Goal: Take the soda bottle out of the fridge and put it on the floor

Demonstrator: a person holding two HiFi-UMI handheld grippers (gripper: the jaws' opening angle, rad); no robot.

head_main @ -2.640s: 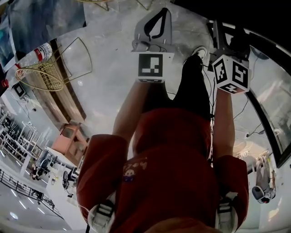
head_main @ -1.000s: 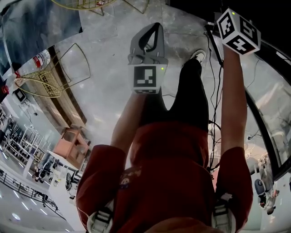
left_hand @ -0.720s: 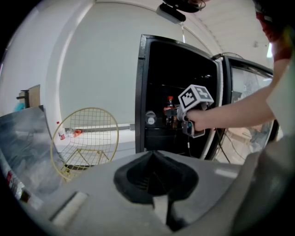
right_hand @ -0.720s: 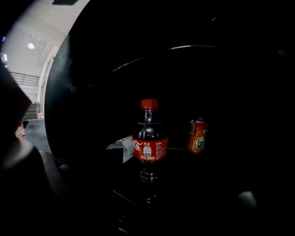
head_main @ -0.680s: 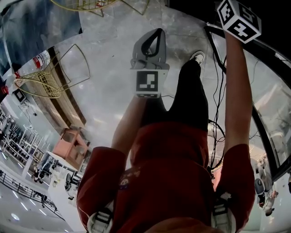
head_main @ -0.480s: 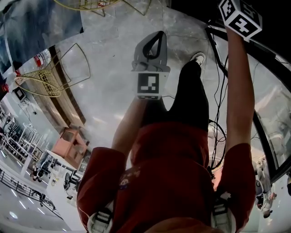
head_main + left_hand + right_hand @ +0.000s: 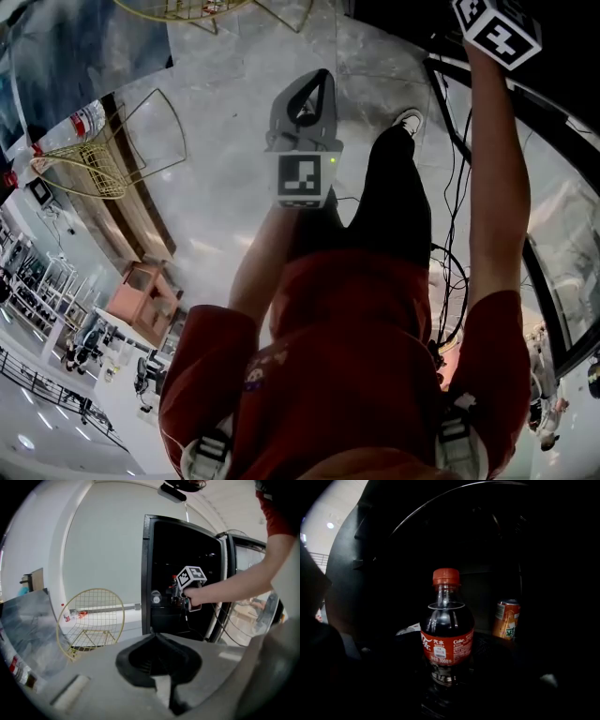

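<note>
1. Soda bottle [image 7: 446,630] (red cap, red label, dark contents): shown upright on a dark shelf inside the fridge [image 7: 183,564], about midway along the shelf. An orange can [image 7: 506,619] is seen toward the shelf's right edge, apart from the bottle.
2. Right gripper [image 7: 182,592]: held into the open fridge, its jaws set wide apart, with the bottle lined up just ahead between them. No pad is seen pressing on the bottle (the interior is very dark).
3. Left gripper [image 7: 314,89]: jaws brought together on nothing, held out over the floor [image 7: 216,187] in front of the fridge.
4. Progress: the glass door [image 7: 562,225] is already swung open and the reach has been made. The grasp, the lift off the shelf and the setting-down on the floor are all judged to remain, so the task is taken to be in its early part.
5. Surface: the floor is pale grey, polished and stone-like, with light reflected in it. Dark cables [image 7: 448,169] are trailed across it near the fridge.
6. Room: a plain pale wall is seen behind. A yellow wire chair [image 7: 103,155] is placed to the left, well apart from the fridge.
</note>
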